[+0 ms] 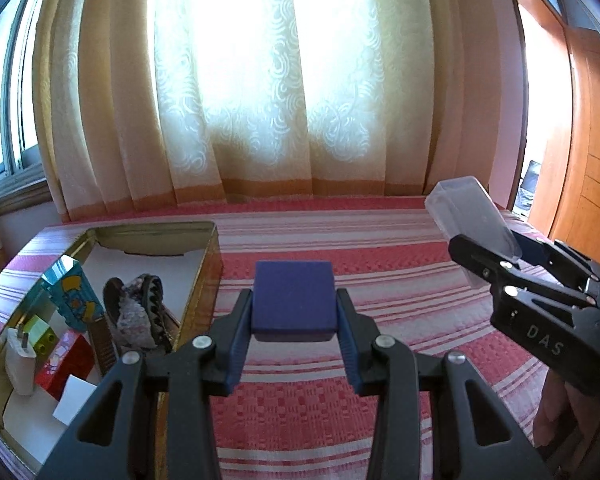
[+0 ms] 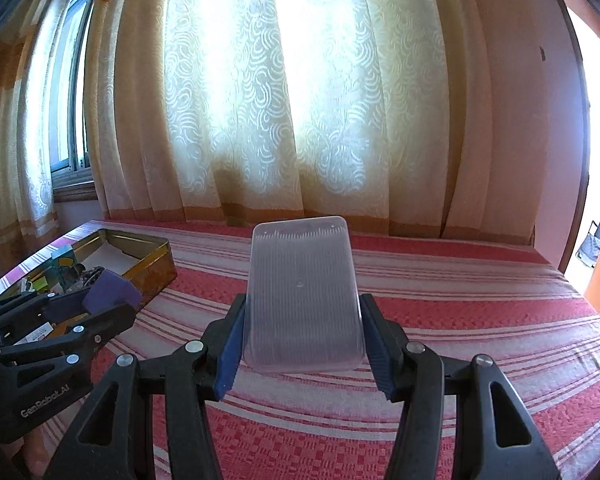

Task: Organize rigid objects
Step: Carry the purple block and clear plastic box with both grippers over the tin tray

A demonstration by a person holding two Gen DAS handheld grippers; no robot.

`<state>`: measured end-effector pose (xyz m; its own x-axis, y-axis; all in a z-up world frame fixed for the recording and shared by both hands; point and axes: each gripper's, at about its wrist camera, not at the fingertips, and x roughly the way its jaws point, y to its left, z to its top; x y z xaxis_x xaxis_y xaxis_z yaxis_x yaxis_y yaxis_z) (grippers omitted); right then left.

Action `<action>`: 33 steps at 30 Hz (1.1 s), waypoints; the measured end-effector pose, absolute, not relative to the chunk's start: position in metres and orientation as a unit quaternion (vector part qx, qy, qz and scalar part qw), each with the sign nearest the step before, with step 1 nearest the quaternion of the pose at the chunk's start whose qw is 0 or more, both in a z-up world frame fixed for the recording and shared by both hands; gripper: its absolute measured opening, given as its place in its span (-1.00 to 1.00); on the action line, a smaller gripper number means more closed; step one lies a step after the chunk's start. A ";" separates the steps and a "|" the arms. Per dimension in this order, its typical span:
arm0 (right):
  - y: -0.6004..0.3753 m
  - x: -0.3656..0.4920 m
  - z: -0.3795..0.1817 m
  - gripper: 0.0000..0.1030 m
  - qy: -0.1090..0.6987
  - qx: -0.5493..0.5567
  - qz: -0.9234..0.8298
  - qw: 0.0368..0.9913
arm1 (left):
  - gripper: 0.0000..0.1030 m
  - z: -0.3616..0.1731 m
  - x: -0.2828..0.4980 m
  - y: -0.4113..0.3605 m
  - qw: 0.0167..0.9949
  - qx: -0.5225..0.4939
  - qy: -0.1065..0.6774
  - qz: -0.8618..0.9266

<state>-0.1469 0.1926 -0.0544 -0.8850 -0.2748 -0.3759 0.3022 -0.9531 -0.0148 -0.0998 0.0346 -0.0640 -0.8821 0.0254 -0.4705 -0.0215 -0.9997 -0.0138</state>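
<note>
The blue box (image 1: 294,300), pinched by its sides in the left gripper (image 1: 294,334), hangs above the bed (image 1: 380,280) beside the tin (image 1: 210,256). The clear case (image 2: 302,292), clamped in the right gripper (image 2: 302,340), looks light, stiff and slippery; flat sides suit best.

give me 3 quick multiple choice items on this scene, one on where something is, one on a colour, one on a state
1. Where is the gold tin?
A. on the red striped bedspread, to the left in both views
B. on the window sill
C. on the floor

2. What colour is the box in the left gripper?
A. green
B. dark blue
C. white

3. What state is the right gripper in?
A. open, holding nothing
B. shut on the clear plastic case
C. out of view

Answers: 1 A, the tin rests on the bedspread; 2 B, the box between the jaws is dark blue; 3 B, both jaws press the case's sides.
</note>
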 end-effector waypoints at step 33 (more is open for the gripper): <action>0.196 -0.111 -0.050 0.10 0.022 0.151 -0.976 0.157 | -0.24 -0.056 -0.076 0.025 0.016 -0.214 -0.014 0.977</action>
<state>-0.1109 0.1959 -0.0501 -0.9054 -0.2993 -0.3011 0.3127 -0.9499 0.0040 -0.0765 0.0250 -0.0562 -0.9078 0.0379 -0.4177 -0.0257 -0.9991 -0.0348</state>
